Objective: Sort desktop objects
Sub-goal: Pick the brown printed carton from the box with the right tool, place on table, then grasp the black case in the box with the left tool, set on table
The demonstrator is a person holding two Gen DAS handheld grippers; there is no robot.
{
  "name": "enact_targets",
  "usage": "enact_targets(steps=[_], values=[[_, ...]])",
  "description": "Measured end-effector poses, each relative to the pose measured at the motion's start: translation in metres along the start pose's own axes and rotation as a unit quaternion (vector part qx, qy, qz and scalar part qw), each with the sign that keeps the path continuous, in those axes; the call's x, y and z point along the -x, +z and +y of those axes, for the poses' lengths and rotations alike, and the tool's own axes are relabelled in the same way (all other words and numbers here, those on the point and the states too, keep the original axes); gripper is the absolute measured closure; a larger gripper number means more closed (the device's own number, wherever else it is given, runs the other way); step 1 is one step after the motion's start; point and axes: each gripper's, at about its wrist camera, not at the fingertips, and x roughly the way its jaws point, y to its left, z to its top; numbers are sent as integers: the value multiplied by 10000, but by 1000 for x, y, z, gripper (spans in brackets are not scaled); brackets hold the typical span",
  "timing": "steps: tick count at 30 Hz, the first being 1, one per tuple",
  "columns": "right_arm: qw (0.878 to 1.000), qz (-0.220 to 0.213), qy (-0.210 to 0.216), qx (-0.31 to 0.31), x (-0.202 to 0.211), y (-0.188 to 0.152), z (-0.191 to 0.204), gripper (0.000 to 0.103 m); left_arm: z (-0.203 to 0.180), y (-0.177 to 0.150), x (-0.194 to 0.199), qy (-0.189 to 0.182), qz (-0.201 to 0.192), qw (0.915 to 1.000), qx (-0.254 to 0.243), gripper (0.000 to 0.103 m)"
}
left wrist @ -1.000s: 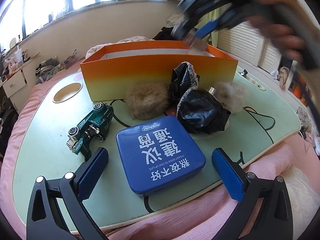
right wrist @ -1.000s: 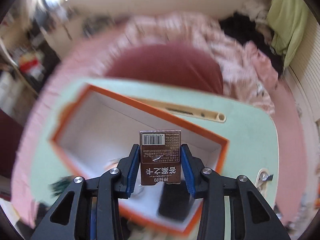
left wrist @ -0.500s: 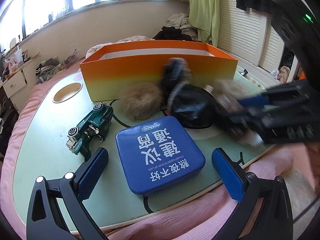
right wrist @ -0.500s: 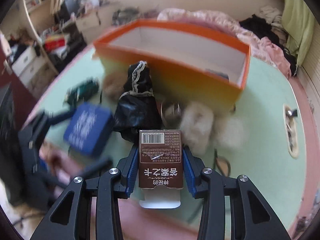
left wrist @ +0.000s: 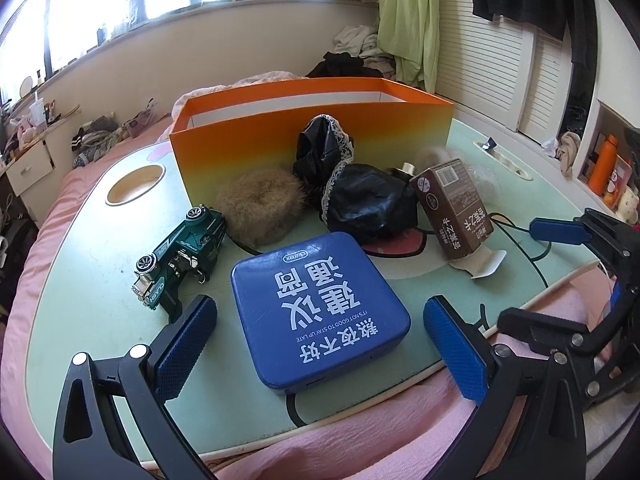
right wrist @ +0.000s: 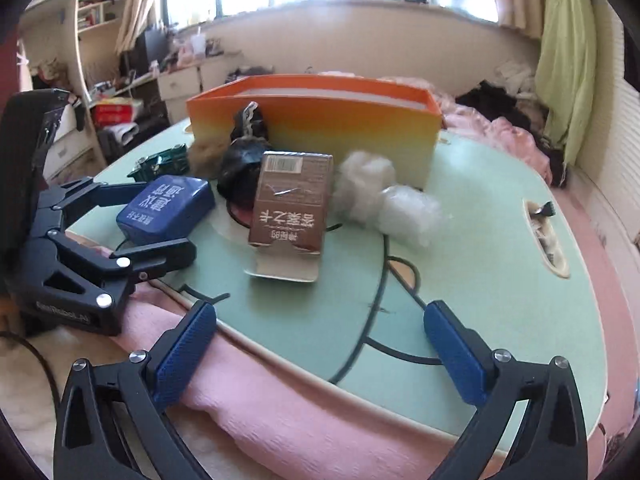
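Both tools (left wrist: pixel 320 344) (right wrist: pixel 320 344) wide open, empty, over mint-green table (right wrist: pixel 500 264) on pink bedding (right wrist: pixel 304 412).

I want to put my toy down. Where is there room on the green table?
Bare green table lies right of the brown carton and white fluff, out to the slot. More lies left of the toy car, below the cup hole. In front of the orange box it is crowded.

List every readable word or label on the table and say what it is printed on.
"durex" – blue tin, top edge.
"IT'S NOT GOOD TO STAY UP LATE" – same tin, upside down, beside large Chinese characters.
Brown carton: barcode and fine print too small; large Chinese characters upside down.
Green toy car: plate lettering too small.
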Motion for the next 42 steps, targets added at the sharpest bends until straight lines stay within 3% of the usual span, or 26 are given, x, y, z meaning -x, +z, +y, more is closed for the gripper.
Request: enact_targets(steps=[5, 8, 11, 12, 14, 15, 16, 18, 21, 22, 24, 26, 28, 30, 33, 34, 35, 37, 39, 42], values=[[10000, -44, 27, -21, -9, -1, -12, 0, 0, -3, 5, -10, -51, 10000, 58, 0], [10000, -55, 33, -18, -10, -1, -13, 0, 7, 2, 27, -50, -399, 9989, 257, 1], [10000, -60, 39, -19, -13, 0, -19, 0, 18, 44, 69, -206, -1154, 9908, 673, 1], [10000, -61, 35, -17, -14, 0, -19, 0, 18, 63, 74, -317, -1179, 9899, 718, 1], [10000, -72, 30, -22, -14, -1, -18, 0, 15, 108, 71, -696, -942, 9898, 806, 11], [10000, -79, 30, -25, -14, -1, -18, 0, 13, 135, 59, -976, -654, 9895, 846, 23], [10000, -85, 35, -27, -14, -2, -19, 0, 10, 155, 44, -1136, -344, 9890, 881, 28], [9999, -93, 34, -25, -15, -2, -18, 0, 1, 192, -10, -1350, 698, 9835, 979, 28], [9999, -107, 32, -25, -14, -3, -17, 0, -7, 211, -87, -1365, 1817, 9657, 1257, 43], [9999, -118, 36, -26, -14, -3, -18, 0, -7, 211, -105, -1292, 2031, 9613, 1339, 49], [9999, -133, 46, -28, -14, -4, -18, 0, -7, 208, -133, -1151, 2323, 9526, 1592, 50], [9999, -135, 45, -29, -14, -4, -18, 0, -13, 203, -150, -1263, 2602, 9432, 1632, 50], [9999, -129, 40, -30, -14, -4, -18, 0, -19, 198, -154, -1405, 2680, 9381, 1685, 50], [9999, -130, 38, -30, -14, -4, -18, 0, -28, 195, -158, -1322, 2697, 9412, 1545, 50], [9999, -127, 44, -34, -15, -4, -19, 0, -38, 194, -166, -1154, 2651, 9496, 1208, 39], [9999, -131, 49, -39, -14, -4, -19, 0, -39, 194, -167, -1111, 2636, 9512, 1159, 45], [9999, -137, 48, -34, -14, -4, -20, 0, -38, 194, -165, -898, 2635, 9547, 1055, 60], [9999, -138, 48, -33, -14, -4, -20, 0, -38, 194, -164, -538, 2620, 9595, 885, 72], [9999, -134, 51, -38, -14, -4, -20, 0, -32, 192, -159, -552, 2556, 9621, 777, 72], [9999, -134, 49, -32, -15, -4, -20, 0, -19, 188, -151, -778, 2531, 9595, 964, 73]])
